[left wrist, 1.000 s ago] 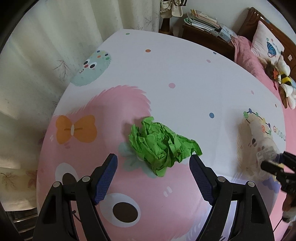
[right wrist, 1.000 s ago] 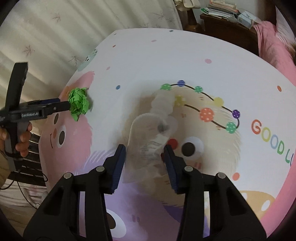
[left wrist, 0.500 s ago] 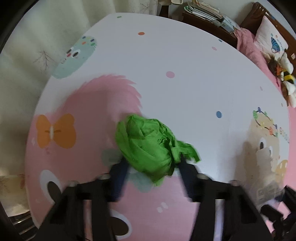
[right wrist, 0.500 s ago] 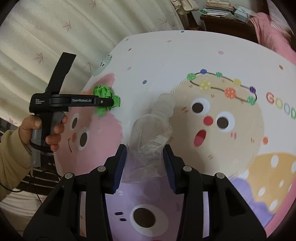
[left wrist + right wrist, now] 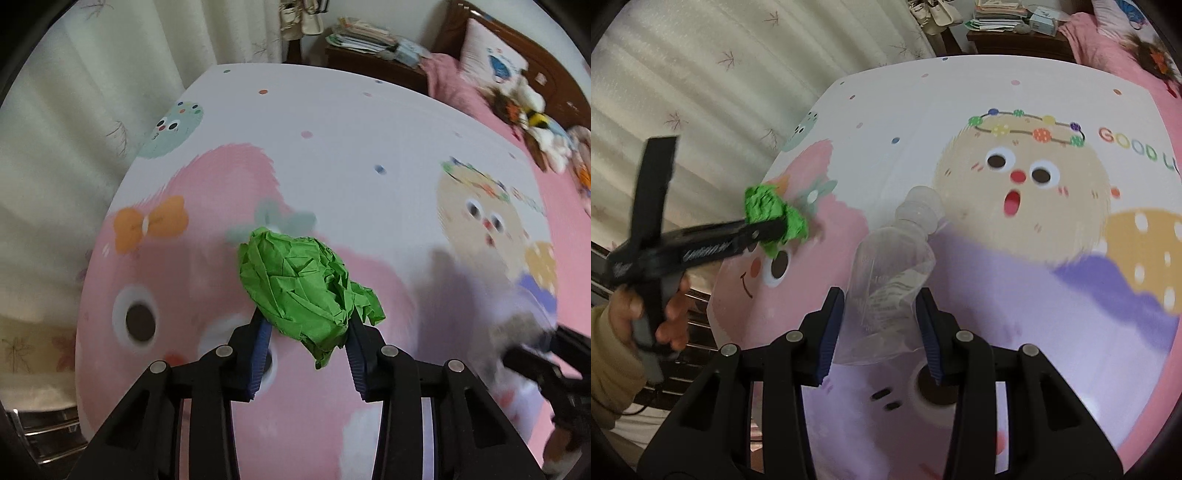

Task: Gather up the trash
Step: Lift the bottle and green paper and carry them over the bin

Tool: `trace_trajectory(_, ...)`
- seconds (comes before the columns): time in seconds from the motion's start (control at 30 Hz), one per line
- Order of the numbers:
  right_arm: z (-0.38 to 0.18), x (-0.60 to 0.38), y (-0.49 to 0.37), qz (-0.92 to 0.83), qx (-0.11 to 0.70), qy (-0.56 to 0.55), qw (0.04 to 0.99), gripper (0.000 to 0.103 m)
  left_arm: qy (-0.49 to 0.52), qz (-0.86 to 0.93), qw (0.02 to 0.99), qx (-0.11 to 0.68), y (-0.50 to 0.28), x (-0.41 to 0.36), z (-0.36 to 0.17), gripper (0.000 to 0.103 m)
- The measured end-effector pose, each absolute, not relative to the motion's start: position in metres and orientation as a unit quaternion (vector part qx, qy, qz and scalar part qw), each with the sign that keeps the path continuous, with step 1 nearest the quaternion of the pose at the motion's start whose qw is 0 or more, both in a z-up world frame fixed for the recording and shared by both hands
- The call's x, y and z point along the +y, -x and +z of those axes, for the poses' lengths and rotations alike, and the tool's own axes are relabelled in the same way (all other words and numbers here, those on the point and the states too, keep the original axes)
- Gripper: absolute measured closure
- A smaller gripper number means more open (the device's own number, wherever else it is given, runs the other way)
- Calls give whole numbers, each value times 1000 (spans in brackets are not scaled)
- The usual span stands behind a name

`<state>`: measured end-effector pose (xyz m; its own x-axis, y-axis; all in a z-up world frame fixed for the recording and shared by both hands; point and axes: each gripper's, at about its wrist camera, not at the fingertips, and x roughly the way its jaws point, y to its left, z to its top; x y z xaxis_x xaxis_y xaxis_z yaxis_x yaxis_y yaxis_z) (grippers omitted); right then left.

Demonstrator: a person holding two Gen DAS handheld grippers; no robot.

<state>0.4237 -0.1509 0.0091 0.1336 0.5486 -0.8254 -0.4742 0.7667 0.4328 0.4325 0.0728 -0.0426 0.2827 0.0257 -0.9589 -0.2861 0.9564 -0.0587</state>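
A crumpled green paper ball (image 5: 301, 291) sits pinched between the blue pads of my left gripper (image 5: 306, 332), lifted off the cartoon-printed table (image 5: 332, 122). From the right wrist view the same green paper ball (image 5: 772, 214) shows at the tip of the left gripper (image 5: 768, 230), which a hand (image 5: 665, 314) holds at the left. My right gripper (image 5: 881, 317) is shut on a crushed clear plastic bottle (image 5: 890, 273), held above the table (image 5: 960, 81) with its neck pointing away.
Cream curtains (image 5: 92, 92) hang beyond the table's far-left edge. A dark wooden nightstand (image 5: 369, 59) with stacked papers stands behind the table. A bed (image 5: 517, 92) with pink bedding and plush toys lies at the far right.
My left gripper went from open around the green paper to shut on it and lifted it. My right gripper raised the bottle off the table and drew back toward the near edge.
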Motion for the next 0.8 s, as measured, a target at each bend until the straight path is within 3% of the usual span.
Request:
trace_trajectory(0.4, 34, -126, -284, 270, 542, -49, 794, 66, 46, 3, 833, 551, -263, 53, 13, 65)
trace_trajectory(0.8, 47, -67, -111, 177, 524, -70, 830, 66, -14, -108, 841, 529, -97, 101, 20, 65)
